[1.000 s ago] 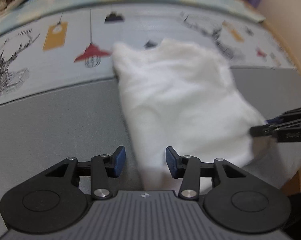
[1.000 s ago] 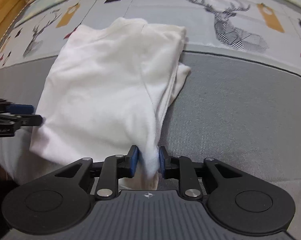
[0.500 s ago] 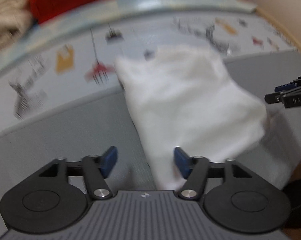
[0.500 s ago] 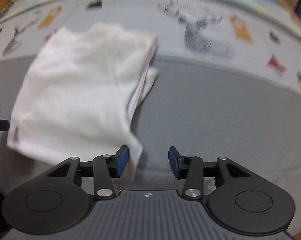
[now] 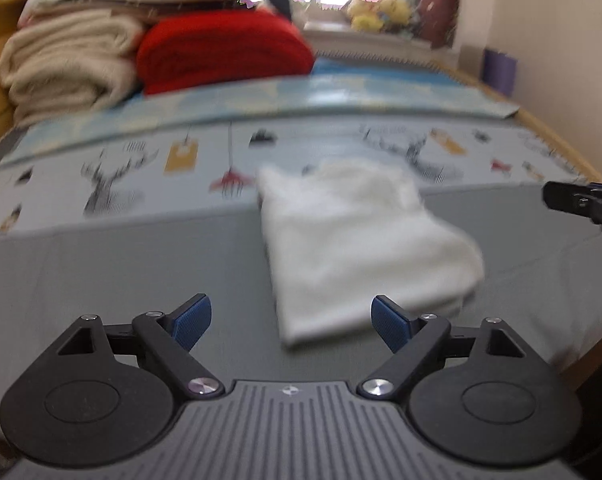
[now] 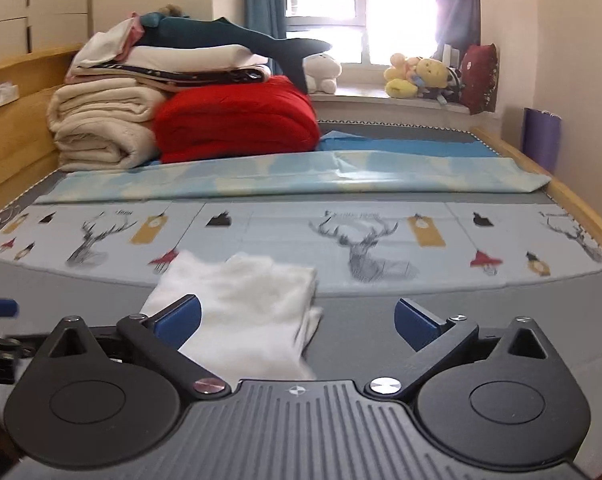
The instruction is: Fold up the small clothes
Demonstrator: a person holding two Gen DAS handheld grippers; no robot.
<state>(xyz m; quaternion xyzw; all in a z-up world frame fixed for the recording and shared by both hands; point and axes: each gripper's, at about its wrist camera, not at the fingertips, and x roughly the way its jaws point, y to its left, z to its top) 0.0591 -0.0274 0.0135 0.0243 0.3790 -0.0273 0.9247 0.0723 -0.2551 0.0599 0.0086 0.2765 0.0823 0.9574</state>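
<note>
A folded white garment (image 5: 361,248) lies flat on the grey sheet (image 5: 121,264), its far end reaching the deer-print mat (image 6: 381,236). The left gripper (image 5: 291,318) and right gripper (image 6: 297,318) (each with jaws spread wide, holding nothing) hang just short of its near edge, apart from the cloth.

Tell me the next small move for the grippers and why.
Probably pull both back: the white garment lies folded and free on the grey bedcover, and the left gripper and right gripper are both open, holding nothing.
</note>
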